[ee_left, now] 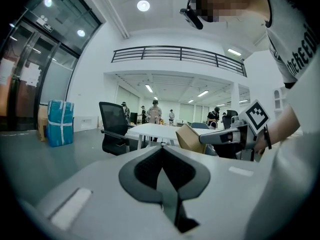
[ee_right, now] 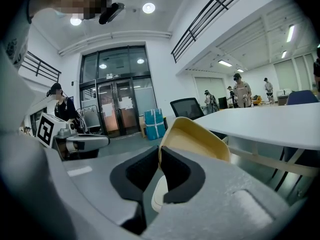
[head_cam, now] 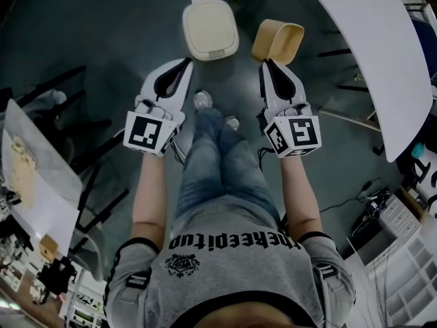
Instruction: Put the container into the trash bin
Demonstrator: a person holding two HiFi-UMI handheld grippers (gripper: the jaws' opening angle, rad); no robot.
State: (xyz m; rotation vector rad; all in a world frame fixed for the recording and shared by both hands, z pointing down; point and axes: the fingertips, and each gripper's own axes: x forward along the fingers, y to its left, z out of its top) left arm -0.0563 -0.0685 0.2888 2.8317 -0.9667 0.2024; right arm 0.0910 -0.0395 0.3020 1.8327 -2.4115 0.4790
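Container (ee_right: 196, 134): sits clamped by one thin wall in the right hand-held gripper (ee_right: 159, 153). Jaws there close down to just the thickness of that wall, with the dark pads (ee_right: 176, 170) pressing it from both sides. Looks tan-yellow and rounded at the corners, with its mouth tipped up and away from the gripper's camera. Hangs in the air in the head view, out past the gripper's tip, tilted, above the dark floor (head_cam: 116, 39).

Left hand-held gripper (ee_left: 162, 154): clenched tight, pads meeting along a single line, gripping nothing. Points forward alongside the right one, the two well apart, one on each outstretched forearm.

Further out, trash bin (head_cam: 209, 28): cream, lid down, standing on the floor ahead of the person's shoes (head_cam: 203, 101). Lies just left of the container in the head view, the two near each other but not overlapping. Meets the left gripper's tip at its near corner in that view; cannot tell whether that tip touches the bin.

Beyond the container on the right, white tabletop (head_cam: 372, 53), curved at its edge. Across the room in the left gripper view, black office chair (ee_left: 112, 126), blue wrapped package (ee_left: 60, 122) against the glass wall, and several people standing far back.
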